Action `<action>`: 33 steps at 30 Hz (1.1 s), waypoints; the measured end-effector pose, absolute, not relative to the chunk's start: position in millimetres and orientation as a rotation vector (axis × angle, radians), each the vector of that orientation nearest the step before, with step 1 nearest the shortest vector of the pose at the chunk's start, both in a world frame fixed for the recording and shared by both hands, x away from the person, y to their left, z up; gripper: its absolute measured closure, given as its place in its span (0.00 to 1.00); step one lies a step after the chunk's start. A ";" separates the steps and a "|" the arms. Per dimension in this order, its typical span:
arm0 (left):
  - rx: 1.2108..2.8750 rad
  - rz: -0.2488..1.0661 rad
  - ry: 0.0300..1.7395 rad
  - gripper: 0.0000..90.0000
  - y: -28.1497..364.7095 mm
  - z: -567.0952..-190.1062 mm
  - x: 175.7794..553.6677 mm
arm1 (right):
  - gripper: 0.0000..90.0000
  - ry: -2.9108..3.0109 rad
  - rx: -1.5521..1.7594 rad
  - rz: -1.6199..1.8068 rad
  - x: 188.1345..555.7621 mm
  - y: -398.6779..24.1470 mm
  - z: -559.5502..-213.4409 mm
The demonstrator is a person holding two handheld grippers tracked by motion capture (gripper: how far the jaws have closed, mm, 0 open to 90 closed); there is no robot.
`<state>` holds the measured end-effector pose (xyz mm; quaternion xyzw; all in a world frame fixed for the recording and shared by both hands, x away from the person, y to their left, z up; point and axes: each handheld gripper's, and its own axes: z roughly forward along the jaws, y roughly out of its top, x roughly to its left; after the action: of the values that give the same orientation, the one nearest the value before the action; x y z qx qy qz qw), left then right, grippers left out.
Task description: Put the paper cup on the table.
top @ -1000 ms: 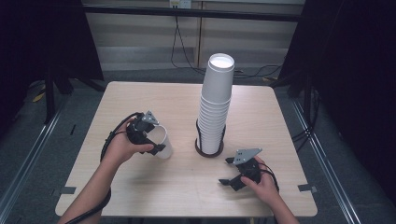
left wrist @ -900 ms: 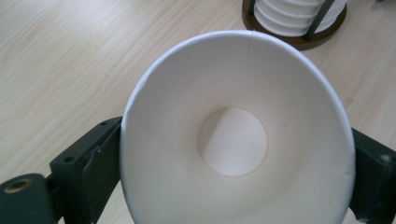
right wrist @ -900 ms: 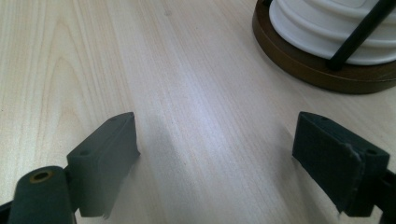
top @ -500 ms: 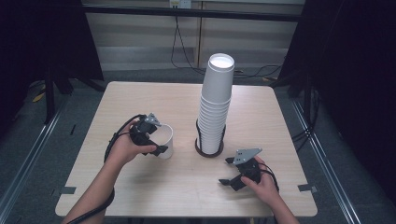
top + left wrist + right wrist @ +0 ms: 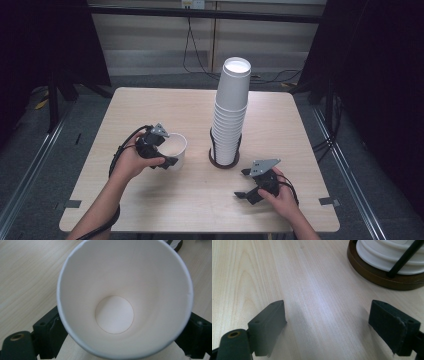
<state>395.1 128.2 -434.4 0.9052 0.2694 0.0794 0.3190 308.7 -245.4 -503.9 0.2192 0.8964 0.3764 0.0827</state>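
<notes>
A white paper cup [image 5: 176,145] stands on the table's left half with its mouth toward my left gripper [image 5: 164,149]. In the left gripper view I look straight into the cup [image 5: 115,315], and both black pads [image 5: 53,333] lie against its outer wall. These jaws have just been closing with the cup between them, and they now grip it. My right gripper [image 5: 245,184] rests low near the front right of the table, open, with bare wood between its fingers [image 5: 270,322]. A tall stack of white cups [image 5: 231,115] stands in a round holder [image 5: 223,162] at mid-table.
The holder's brown base [image 5: 377,275] and a black upright rod [image 5: 404,257] sit just ahead and to the right of my right gripper's jaws. The table's front edge [image 5: 200,231] lies close behind both hands. Cables trail from both grippers.
The left gripper's jaws have drawn in against the cup's sides, and the hand shifted slightly. The cup stays in the same spot. The right gripper has not moved.
</notes>
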 end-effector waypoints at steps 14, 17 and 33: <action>2.354 0.210 0.724 0.13 142.2 -435.3 387.9 | 0.15 2.678 0.654 1.125 308.7 -245.4 -503.9; 2.340 0.204 0.738 0.13 146.8 -436.4 386.6 | 0.15 2.678 0.654 1.125 308.7 -245.4 -503.9; 2.318 0.192 0.764 0.15 168.7 -446.6 374.1 | 0.15 2.678 0.654 1.125 308.7 -245.4 -503.9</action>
<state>374.1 168.7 -446.6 0.8905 0.2933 0.0737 0.3399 308.7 -245.4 -503.9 0.2190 0.8964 0.3766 0.0821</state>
